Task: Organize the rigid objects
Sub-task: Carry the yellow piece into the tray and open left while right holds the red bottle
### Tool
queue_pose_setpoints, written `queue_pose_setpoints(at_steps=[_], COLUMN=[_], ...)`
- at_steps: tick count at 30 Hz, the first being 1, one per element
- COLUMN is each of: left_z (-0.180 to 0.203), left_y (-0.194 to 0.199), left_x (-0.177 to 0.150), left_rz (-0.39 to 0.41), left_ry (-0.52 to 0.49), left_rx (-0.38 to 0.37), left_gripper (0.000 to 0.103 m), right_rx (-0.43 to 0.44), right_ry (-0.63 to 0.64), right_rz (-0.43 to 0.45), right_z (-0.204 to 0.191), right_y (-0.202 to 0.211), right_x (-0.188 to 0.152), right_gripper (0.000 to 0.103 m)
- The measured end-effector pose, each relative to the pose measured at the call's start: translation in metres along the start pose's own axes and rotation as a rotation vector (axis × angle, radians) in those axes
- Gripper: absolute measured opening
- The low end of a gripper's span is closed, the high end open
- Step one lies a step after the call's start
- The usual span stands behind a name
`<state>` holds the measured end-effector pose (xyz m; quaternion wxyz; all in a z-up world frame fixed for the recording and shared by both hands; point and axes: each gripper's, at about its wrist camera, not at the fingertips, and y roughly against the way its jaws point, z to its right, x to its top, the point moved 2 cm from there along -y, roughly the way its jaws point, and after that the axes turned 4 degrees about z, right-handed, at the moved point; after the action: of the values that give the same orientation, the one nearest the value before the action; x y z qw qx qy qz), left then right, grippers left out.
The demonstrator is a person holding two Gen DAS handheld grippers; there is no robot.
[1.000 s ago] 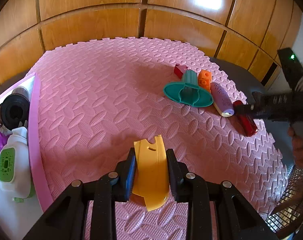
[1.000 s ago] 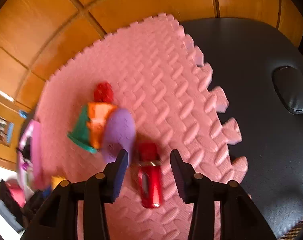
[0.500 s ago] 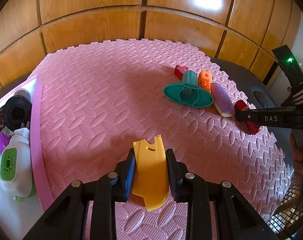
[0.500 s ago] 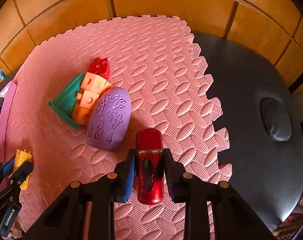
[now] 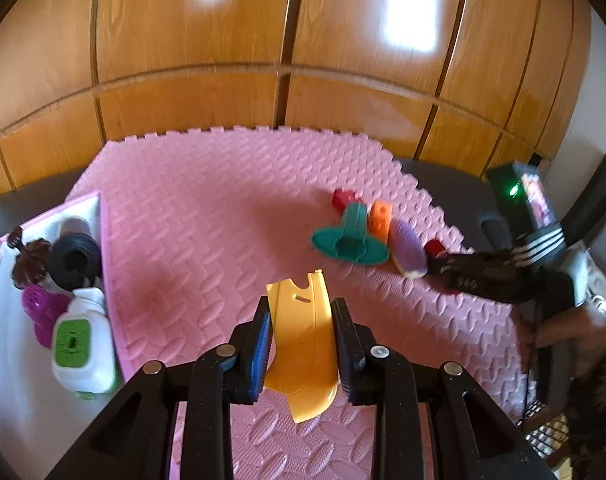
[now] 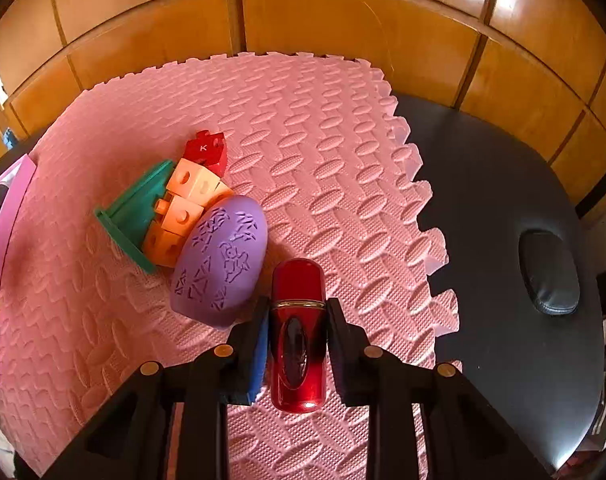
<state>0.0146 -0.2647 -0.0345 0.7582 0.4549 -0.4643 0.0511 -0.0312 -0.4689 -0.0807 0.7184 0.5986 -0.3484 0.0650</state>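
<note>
The right gripper (image 6: 297, 330) is clamped on the red bottle (image 6: 298, 332), whose long axis runs along the fingers; the left gripper (image 5: 303, 344) holds the yellow piece (image 5: 301, 340).

A home, by the look of it. Glossy wooden wardrobe panels (image 5: 287, 32) fill the view from ten to two o'clock. A pink foam play mat (image 6: 311, 128) covers a black padded counter (image 6: 503, 184), with toy blocks (image 6: 191, 204) at nine o'clock on it, and a tray (image 5: 7, 360) of household bits sits at eight o'clock.
</note>
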Motion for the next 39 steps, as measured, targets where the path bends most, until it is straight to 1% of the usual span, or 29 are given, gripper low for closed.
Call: queue_pose_setpoints(at_steps=[4,10,18,21,28,34,39], left_z=[-0.003,-0.020,-0.052,-0.069,-0.106,-0.134,-0.172], left_y=[0.017,0.040,0.058,0.063,0.074,0.081,0.084], left_x=[0.008,0.015,0.013,0.008,-0.005,-0.013,-0.023], left_rz=[0.033,0.071,0.109,0.113,0.110,0.106,0.085], left_ry=[0.007,0.039,0.064,0.085,0.139,0.173,0.240], left_rx=[0.007,0.038,0.154,0.203,0.285,0.334,0.377], left_gripper=[0.029,0.029,0.029,0.029,0.029,0.029,0.029], right_rx=[0.009,-0.017,-0.045,-0.056,-0.080,-0.094,-0.102], right_ry=[-0.015,0.025,0.072,0.089,0.121,0.133,0.139], right_rz=[0.000,0.015,0.038,0.048,0.064,0.067,0.069], right_z=[0.002,-0.003,-0.008,-0.010,-0.014,-0.016,-0.018], right_y=[0.000,0.000,0.001,0.002,0.001,0.001,0.002], right_x=[0.001,0.001,-0.001,-0.001,-0.001,-0.002,-0.003], right_gripper=[0.026,0.026,0.026,0.026,0.026,0.026,0.026])
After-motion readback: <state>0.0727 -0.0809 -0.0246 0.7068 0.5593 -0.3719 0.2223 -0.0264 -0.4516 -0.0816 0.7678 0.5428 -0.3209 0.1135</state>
